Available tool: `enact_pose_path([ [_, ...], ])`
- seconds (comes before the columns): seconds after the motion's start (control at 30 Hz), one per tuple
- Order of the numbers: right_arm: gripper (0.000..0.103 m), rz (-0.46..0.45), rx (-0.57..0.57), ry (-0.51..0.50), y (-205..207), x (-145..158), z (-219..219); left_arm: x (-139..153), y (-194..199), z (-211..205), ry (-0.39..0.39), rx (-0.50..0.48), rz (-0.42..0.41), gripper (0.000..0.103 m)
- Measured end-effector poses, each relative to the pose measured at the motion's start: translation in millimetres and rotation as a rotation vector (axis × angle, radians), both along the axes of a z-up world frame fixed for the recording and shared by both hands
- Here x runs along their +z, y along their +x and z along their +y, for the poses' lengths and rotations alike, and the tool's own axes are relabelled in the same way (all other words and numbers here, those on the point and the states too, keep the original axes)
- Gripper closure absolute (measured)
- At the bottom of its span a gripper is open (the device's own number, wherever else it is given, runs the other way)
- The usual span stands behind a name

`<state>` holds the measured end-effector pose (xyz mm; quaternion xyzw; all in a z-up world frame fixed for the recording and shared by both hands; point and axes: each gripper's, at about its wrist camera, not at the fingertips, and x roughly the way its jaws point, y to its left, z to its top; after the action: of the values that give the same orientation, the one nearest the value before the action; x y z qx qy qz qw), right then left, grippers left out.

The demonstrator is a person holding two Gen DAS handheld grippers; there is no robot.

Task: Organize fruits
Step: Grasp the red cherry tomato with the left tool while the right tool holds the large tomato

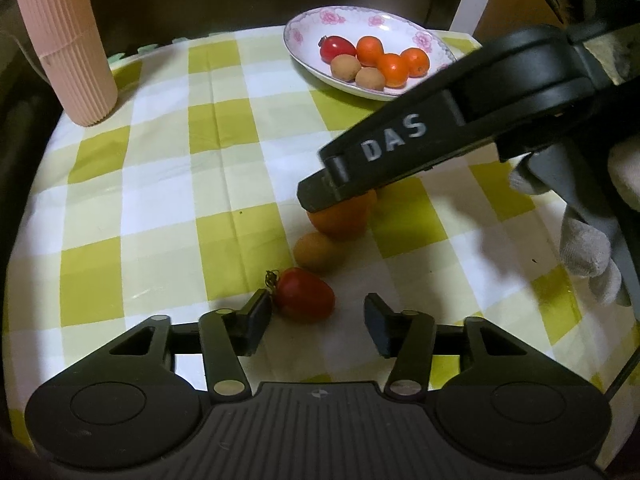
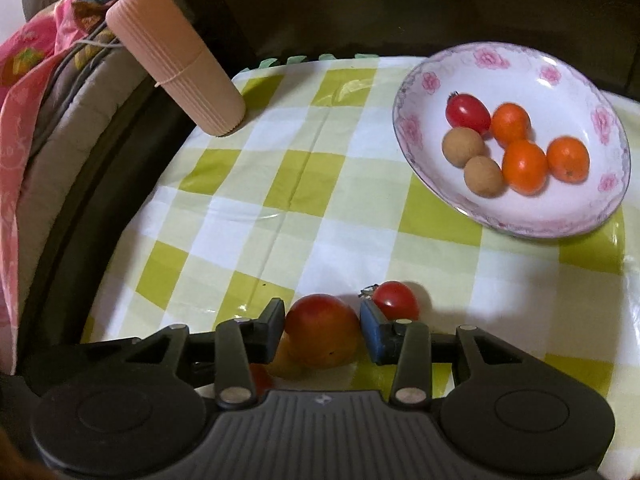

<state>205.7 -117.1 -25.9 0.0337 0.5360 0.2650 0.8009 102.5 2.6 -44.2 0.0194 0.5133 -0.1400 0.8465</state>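
Right tongs (image 2: 322, 330) clench the orange (image 2: 322, 330); left tongs (image 1: 316, 322) gape beside the tomato (image 1: 305, 294).

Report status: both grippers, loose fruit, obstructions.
Left gripper open beside red stemmed tomato. Right gripper around round orange fruit, grip unconfirmed. Floral white plate unobstructed.

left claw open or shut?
Open. The left claw has a wide gap between its fingers, and the red tomato lies on the checked cloth just ahead, not clamped.
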Motion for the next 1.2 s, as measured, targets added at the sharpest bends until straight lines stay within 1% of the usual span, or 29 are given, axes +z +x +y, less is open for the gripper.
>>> enact_pose_path([
  [0.1,0.064,0.021,0.034,-0.004,-1,0,-2,-1,0,-1,0.002,-0.004,0.0,0.038],
  [0.2,0.064,0.009,0.017,0.009,-1,-1,-2,-1,0,-3,0.003,-0.012,-0.004,0.034],
  [0.27,0.062,0.022,0.015,0.014,0,-5,2,-2,-1,-3,0.006,-0.017,-0.009,0.034],
  [0.3,0.062,0.04,0.017,0.006,0,-9,4,-2,-1,-3,0.006,-0.016,-0.009,0.035],
  [0.33,0.062,0.037,0.02,-0.003,-2,-12,6,-2,-1,-2,0.005,-0.013,-0.015,0.037],
  [0.37,0.062,0.01,0.03,-0.012,-6,-11,8,-2,-1,-2,0.011,-0.007,-0.02,0.039],
  [0.43,0.063,0.009,-0.001,0.006,-8,-12,2,-1,-1,-1,0.024,0.001,-0.027,0.046],
  [0.47,0.063,0.011,-0.022,0.022,-7,-12,-2,-1,-2,-2,0.032,-0.001,-0.028,0.047],
  [0.57,0.062,-0.018,-0.053,-0.003,-7,-7,-11,0,-3,-3,0.055,-0.004,-0.038,0.052],
  [0.63,0.062,-0.019,-0.074,0.004,-7,-3,-18,0,-4,-4,0.07,-0.005,-0.044,0.056],
  [0.67,0.062,-0.021,-0.081,0.008,-8,0,-21,0,-5,-4,0.07,-0.006,-0.044,0.06],
  [0.87,0.062,-0.051,-0.106,0.037,-15,19,-34,2,-6,-4,0.082,0.004,-0.045,0.061],
  [1.2,0.062,-0.099,-0.173,0.08,-16,39,-54,15,-3,-1,0.04,0.026,-0.072,0.061],
])
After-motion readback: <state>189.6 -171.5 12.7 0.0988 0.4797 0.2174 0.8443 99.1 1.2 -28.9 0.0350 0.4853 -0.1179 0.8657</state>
